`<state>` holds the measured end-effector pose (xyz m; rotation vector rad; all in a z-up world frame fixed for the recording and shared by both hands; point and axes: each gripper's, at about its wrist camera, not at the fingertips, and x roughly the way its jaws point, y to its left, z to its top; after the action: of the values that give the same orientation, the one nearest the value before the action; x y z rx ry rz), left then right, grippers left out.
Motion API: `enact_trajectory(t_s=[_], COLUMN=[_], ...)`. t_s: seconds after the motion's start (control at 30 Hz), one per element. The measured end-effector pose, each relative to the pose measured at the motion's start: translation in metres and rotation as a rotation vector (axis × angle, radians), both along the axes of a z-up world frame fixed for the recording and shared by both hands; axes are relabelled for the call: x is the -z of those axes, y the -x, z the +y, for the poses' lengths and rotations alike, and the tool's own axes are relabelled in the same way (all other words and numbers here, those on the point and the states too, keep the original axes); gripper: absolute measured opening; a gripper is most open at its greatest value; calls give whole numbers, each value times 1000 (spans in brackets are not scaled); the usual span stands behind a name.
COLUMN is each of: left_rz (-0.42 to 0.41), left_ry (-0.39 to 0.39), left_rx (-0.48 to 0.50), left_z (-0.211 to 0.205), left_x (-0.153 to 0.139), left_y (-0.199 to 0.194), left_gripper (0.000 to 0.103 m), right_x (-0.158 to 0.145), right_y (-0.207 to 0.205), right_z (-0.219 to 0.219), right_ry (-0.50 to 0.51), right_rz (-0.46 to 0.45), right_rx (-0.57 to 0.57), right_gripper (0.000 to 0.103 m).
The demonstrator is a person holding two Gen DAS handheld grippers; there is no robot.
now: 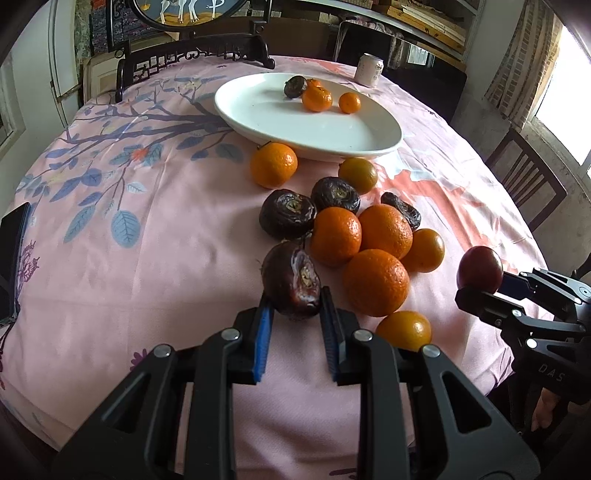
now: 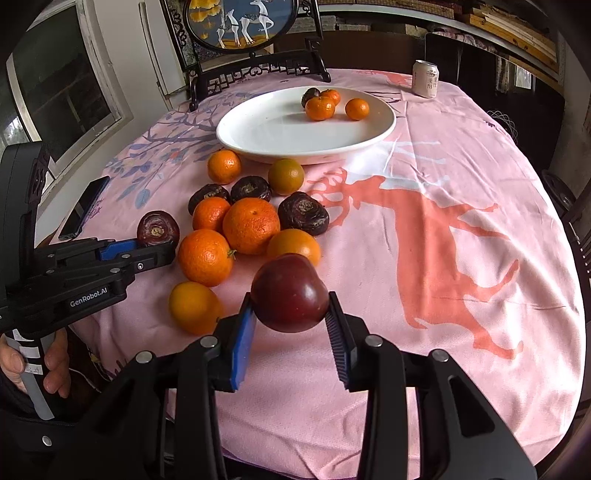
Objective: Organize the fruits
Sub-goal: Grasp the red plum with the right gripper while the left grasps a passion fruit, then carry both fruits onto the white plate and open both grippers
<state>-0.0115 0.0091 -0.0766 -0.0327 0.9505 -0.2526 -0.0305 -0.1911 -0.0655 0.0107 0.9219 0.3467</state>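
My left gripper (image 1: 295,306) is shut on a dark purple water chestnut (image 1: 291,280), also seen in the right wrist view (image 2: 158,228). My right gripper (image 2: 291,314) is shut on a dark red apple (image 2: 290,293), which shows at the right of the left wrist view (image 1: 479,271). A pile of oranges (image 1: 375,282) and several dark chestnuts (image 1: 287,213) lies on the pink cloth. The white plate (image 1: 258,110) beyond holds three small oranges (image 1: 317,98) and one chestnut (image 1: 294,86); it also shows in the right wrist view (image 2: 258,129).
A drink can (image 2: 425,79) stands at the far right of the table. A black phone (image 2: 85,206) lies at the left edge. A carved dark stand with a round picture (image 2: 240,26) stands behind the plate. Chairs ring the table.
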Motion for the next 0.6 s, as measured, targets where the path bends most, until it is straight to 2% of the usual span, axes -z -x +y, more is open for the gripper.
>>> enact_trajectory(t_s=[0.6], left_rz=[-69], left_ry=[13], left_rx=[-11], left_z=[9], left_x=[-33], left_y=[-1], left_gripper=[25], right_x=[-15], right_y=[-14], right_z=[5], right_ry=[-9], right_rz=[-26], right_rx=[-13], right_gripper=[38])
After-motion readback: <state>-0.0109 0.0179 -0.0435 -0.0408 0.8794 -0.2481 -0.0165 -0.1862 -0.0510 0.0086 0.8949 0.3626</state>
